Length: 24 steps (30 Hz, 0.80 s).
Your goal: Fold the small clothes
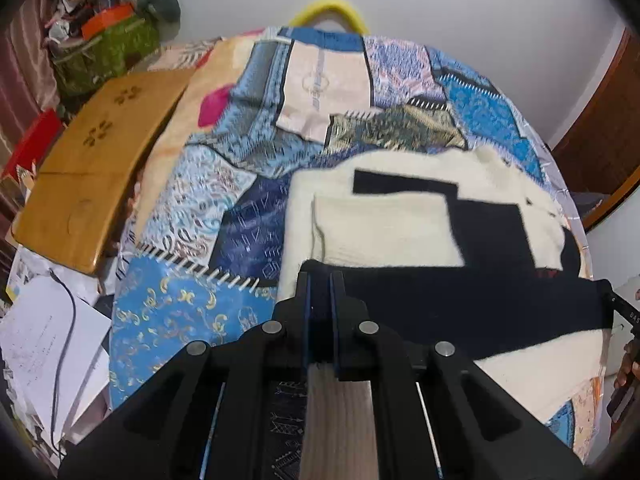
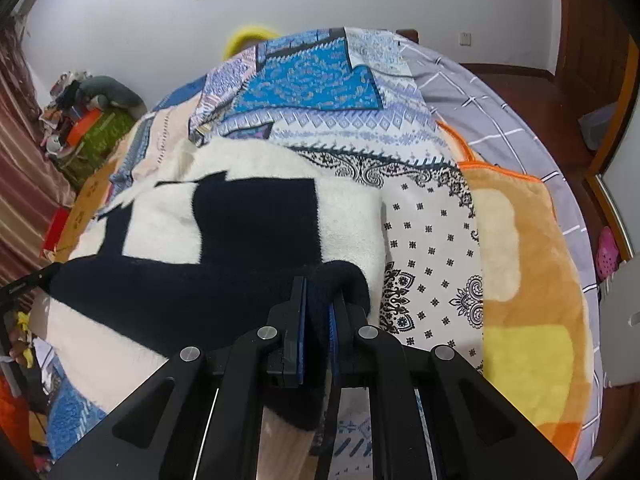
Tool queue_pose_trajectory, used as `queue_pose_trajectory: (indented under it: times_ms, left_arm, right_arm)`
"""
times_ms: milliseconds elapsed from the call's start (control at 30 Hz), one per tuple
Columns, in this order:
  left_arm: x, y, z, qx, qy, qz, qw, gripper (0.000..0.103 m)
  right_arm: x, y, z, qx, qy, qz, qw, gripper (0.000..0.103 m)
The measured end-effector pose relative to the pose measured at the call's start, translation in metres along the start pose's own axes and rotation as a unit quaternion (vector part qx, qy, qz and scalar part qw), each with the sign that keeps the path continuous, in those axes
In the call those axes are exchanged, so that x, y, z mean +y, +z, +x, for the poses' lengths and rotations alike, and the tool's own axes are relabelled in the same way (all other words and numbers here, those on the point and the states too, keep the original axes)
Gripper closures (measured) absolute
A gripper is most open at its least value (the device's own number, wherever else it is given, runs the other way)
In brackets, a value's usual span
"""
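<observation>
A fluffy cream and navy sweater lies on a patchwork bedspread. Its near navy edge is lifted and stretched between the two grippers. My left gripper is shut on the left end of that navy edge. My right gripper is shut on the right end, where the navy cloth bunches over the fingertips. The sweater fills the middle of the right wrist view. The right gripper's tip also shows at the right edge of the left wrist view.
A wooden lap board lies on the left of the bed, with papers and a cable below it. An orange and yellow blanket lies to the right of the sweater. Clutter is piled in the far left corner.
</observation>
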State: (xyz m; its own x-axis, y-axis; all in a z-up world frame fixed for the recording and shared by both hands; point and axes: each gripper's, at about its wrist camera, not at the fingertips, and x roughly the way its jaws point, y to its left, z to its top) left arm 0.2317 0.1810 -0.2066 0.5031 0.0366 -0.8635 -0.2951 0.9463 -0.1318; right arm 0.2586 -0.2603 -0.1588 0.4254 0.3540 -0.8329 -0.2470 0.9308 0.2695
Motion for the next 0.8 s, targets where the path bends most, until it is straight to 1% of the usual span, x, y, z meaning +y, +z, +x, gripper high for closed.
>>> queue_pose_trajectory:
  times_ms: [133,233,367,400,433,467,500,533,600,633,667,733,800]
  left_arm:
    - [-0.001,-0.004,0.009,0.012,0.01,0.007,0.9999,0.093]
    - [-0.002,-0.005,0.006,0.007,0.019,0.011,0.9997,0.091]
    - [-0.005,-0.006,-0.003,0.003,0.029,0.018,0.9994,0.089]
    - [-0.005,-0.006,-0.005,0.003,0.029,0.018,0.9994,0.089]
    - [-0.005,-0.007,-0.008,0.002,0.029,0.019,0.9994,0.089]
    - [-0.005,-0.007,-0.013,-0.001,0.029,0.021,0.9994,0.088]
    - [-0.005,-0.008,-0.017,-0.003,0.031,0.022,0.9993,0.088]
    - [-0.005,-0.009,-0.02,-0.004,0.032,0.023,0.9992,0.085]
    - [-0.004,-0.011,-0.029,-0.01,0.037,0.023,0.999,0.074]
    - [-0.003,-0.012,-0.033,-0.014,0.041,0.021,0.9988,0.062]
    - [-0.002,-0.013,-0.038,-0.02,0.044,0.02,0.9986,0.053]
    - [0.0,-0.015,-0.046,-0.03,0.049,0.019,0.9982,0.047]
    - [0.002,-0.017,-0.053,-0.033,0.05,0.017,0.998,0.045]
  right_arm:
    - [0.001,0.001,-0.002,0.005,-0.003,-0.005,1.0,0.095]
    - [0.003,0.002,-0.005,0.01,-0.008,-0.011,1.0,0.094]
    - [0.005,0.001,-0.012,0.016,-0.012,-0.017,1.0,0.091]
    - [0.006,0.0,-0.014,0.016,-0.013,-0.017,1.0,0.088]
    - [0.006,0.001,-0.015,0.015,-0.015,-0.018,1.0,0.082]
    - [0.007,0.0,-0.018,0.013,-0.019,-0.019,1.0,0.078]
    - [0.008,-0.001,-0.022,0.01,-0.022,-0.021,0.999,0.072]
    - [0.009,-0.002,-0.027,0.006,-0.025,-0.025,0.999,0.067]
    - [0.012,-0.004,-0.035,0.003,-0.028,-0.029,0.999,0.062]
    - [0.013,-0.005,-0.037,0.002,-0.029,-0.03,0.999,0.059]
    - [0.013,-0.005,-0.041,0.002,-0.028,-0.03,0.999,0.058]
    - [0.015,-0.006,-0.048,0.003,-0.024,-0.03,0.999,0.05]
    - [0.017,-0.008,-0.054,0.0,-0.021,-0.031,0.999,0.047]
